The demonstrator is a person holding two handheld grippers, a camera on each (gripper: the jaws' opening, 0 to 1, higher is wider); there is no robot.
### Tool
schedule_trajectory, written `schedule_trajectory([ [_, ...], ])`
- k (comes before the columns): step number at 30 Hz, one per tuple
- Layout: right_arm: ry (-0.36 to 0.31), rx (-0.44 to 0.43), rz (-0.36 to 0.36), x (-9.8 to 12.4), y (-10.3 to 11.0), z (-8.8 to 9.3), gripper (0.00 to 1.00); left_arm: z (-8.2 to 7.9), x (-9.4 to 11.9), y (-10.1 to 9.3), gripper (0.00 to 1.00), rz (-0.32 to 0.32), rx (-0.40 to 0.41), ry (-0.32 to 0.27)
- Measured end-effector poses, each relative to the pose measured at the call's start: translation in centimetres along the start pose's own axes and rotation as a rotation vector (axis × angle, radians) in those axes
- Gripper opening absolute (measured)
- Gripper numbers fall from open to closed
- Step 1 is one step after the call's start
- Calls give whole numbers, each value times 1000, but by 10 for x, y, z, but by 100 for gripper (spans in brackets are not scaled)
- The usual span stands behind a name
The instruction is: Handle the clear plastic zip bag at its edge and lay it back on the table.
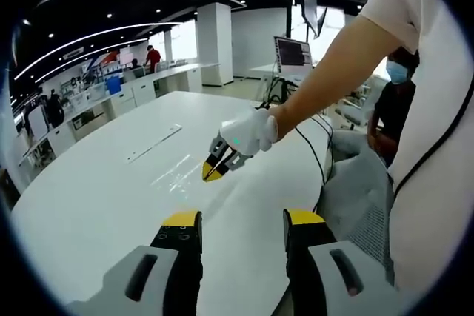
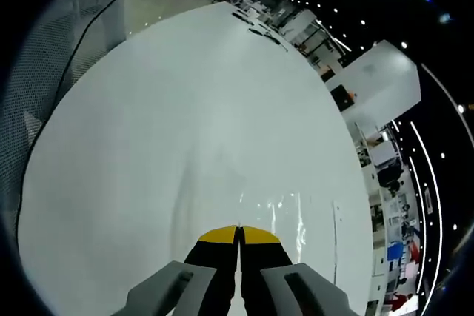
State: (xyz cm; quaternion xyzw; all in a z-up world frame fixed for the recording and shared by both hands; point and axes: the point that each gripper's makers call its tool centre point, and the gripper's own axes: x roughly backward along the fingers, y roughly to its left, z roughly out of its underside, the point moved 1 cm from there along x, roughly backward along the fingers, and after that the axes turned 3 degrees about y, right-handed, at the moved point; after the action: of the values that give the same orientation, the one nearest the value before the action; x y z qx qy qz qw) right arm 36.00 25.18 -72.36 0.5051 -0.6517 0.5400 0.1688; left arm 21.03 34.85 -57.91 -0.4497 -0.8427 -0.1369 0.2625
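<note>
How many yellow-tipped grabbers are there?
2. The left yellow-tipped gripper is at the left gripper view's bottom, jaws open; the right yellow-tipped gripper is in a white-gloved hand above the white table.

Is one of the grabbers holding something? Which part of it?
The right gripper is shut at the near edge of the clear plastic zip bag lying on the white table; whether it pinches the bag cannot be told. The left gripper is open, holding nothing.
</note>
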Motion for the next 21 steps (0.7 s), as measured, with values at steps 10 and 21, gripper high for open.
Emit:
schedule_trajectory([
  [10,8,-51,-21,-1,5,4,1,-1,-2,-1,42,5,-5,0],
  [21,-2,-104,-61,2,17,3,5,-2,-2,-1,42,6,-8,-3],
])
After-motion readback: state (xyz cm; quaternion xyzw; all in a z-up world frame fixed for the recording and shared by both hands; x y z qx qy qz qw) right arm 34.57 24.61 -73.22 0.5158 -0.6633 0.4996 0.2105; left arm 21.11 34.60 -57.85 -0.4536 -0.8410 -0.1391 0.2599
